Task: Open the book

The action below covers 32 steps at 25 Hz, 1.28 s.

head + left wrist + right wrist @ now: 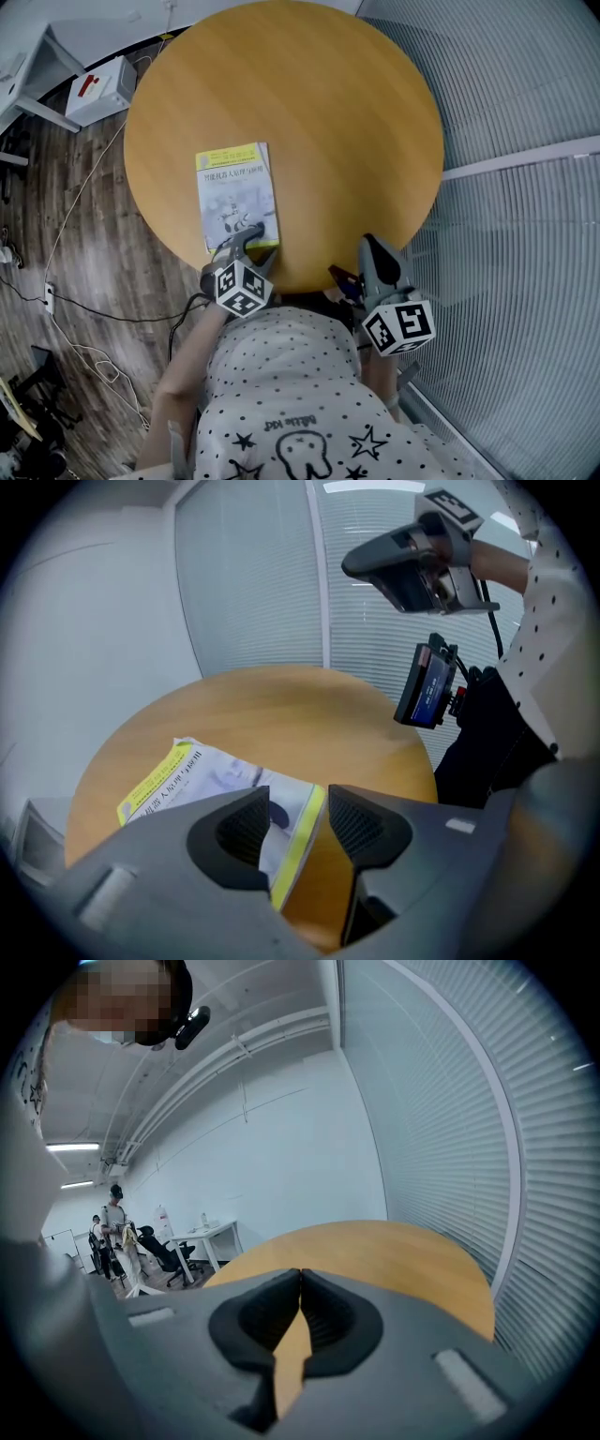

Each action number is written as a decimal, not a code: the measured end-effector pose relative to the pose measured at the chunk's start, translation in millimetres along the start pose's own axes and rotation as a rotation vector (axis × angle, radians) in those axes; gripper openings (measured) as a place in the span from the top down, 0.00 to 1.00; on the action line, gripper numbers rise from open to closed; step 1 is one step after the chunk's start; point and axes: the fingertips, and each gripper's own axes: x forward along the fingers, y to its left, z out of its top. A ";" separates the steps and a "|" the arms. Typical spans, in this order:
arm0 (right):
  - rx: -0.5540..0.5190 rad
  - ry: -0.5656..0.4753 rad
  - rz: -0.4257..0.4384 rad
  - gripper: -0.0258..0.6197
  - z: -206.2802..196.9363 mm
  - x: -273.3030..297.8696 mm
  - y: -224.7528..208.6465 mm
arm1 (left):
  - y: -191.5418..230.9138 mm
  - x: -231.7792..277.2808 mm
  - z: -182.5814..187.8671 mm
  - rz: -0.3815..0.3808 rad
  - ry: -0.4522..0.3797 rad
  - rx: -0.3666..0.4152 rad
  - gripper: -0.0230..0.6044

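Book (236, 195) closed, flat on desk (309, 94), near-left part. Left claw (298, 829) released, straddling its near edge: could pinch whole block, not cover alone, or shove it. Right claw (300, 1309) clenched, empty, apart at right.

Head cam steeply down on table (309, 103); gripper cams (low, close) skim it.

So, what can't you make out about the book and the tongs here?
The book's near edge: head view, covered by the left tongs.
Cover print: too small in head view, blurred in left gripper view.
Whether the open left tongs touch the book: unclear in both.
Right gripper view: book out of frame.
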 end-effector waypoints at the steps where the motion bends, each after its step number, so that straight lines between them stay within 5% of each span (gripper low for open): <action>1: 0.003 0.000 -0.002 0.95 -1.3 -0.4 -0.8 | -3.6 4.6 -2.5 -0.008 0.015 0.015 0.63; 20: 0.028 0.001 0.003 0.95 0.0 0.6 -2.1 | -6.3 36.0 -11.5 -0.022 0.108 0.051 0.63; 27: 0.021 -0.001 0.013 0.95 5.5 2.6 4.9 | -5.0 26.2 -8.9 -0.049 0.085 -0.025 0.67; 32: 0.020 -0.002 0.018 0.95 1.8 3.9 2.1 | -2.4 12.9 -3.5 -0.071 -0.012 -0.237 0.78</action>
